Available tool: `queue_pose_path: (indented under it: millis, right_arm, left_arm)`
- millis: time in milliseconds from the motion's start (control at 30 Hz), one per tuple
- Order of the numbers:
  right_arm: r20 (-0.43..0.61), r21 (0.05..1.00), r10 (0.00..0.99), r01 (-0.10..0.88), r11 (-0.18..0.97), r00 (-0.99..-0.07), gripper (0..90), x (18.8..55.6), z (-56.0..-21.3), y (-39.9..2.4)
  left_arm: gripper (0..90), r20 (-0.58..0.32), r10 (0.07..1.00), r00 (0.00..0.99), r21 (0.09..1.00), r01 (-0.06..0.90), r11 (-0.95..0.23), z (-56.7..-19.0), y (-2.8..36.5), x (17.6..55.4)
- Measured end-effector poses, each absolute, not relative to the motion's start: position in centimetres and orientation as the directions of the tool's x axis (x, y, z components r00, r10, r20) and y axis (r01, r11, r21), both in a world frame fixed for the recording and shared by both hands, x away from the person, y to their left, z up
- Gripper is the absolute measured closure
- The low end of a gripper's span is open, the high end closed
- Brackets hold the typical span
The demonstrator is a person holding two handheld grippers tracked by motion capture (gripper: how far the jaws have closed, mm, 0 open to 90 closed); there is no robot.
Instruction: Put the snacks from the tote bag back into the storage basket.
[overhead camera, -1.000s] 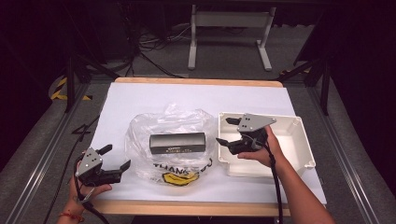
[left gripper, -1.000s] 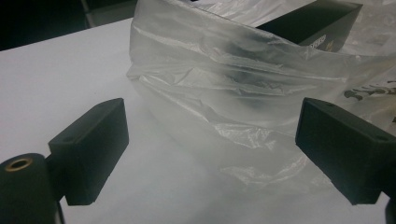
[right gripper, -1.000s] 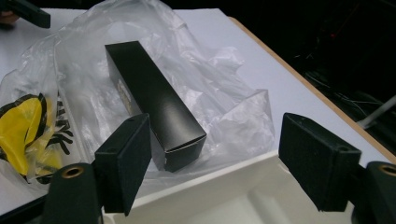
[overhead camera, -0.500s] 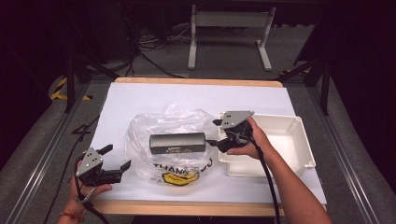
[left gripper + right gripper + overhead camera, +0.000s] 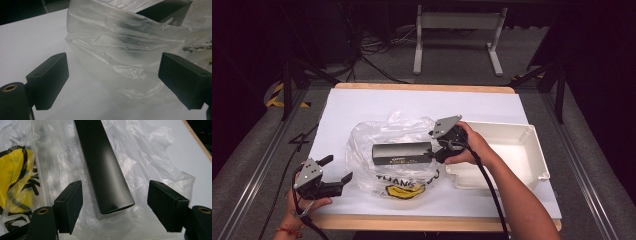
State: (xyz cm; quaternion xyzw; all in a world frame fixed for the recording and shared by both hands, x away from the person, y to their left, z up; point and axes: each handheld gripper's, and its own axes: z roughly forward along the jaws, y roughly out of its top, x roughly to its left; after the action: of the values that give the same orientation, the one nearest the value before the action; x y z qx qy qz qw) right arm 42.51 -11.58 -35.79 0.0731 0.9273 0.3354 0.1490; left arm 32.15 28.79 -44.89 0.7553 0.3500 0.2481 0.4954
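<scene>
A long black box (image 5: 402,153) lies across a crumpled clear plastic bag (image 5: 387,132) printed with a yellow face and "THANK YOU". My right gripper (image 5: 435,147) is at the box's right end. In the right gripper view the box (image 5: 105,167) ends between the open jaws of that gripper (image 5: 115,200), with a gap on each side. Those jaws have just been closing a little. My left gripper (image 5: 337,169) rests open near the table's front left corner. It faces the bag's (image 5: 120,50) left edge, and nothing is between its jaws (image 5: 112,75).
A white tray (image 5: 537,150) stands just right of the right hand. White paper (image 5: 412,102) covers the table, whose wooden edge runs along the front. A cable trails back from each gripper. Dark floor, cables and a stand's legs lie beyond the far edge.
The right gripper has moved left from over the tray to the right end of the black box. The left gripper has stayed where it was.
</scene>
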Motion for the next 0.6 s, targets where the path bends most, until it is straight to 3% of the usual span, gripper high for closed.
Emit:
queue_pose_path:
  millis: [600]
  right_arm:
    - [-0.202, 0.512, 0.135, 0.013, 0.859, -0.970, 27.0, 44.0, -37.1, -8.3]
  left_arm:
    - [10.4, 0.026, 0.772, 0.635, 0.922, 0.283, -0.264, -44.9, 28.9, 31.7]
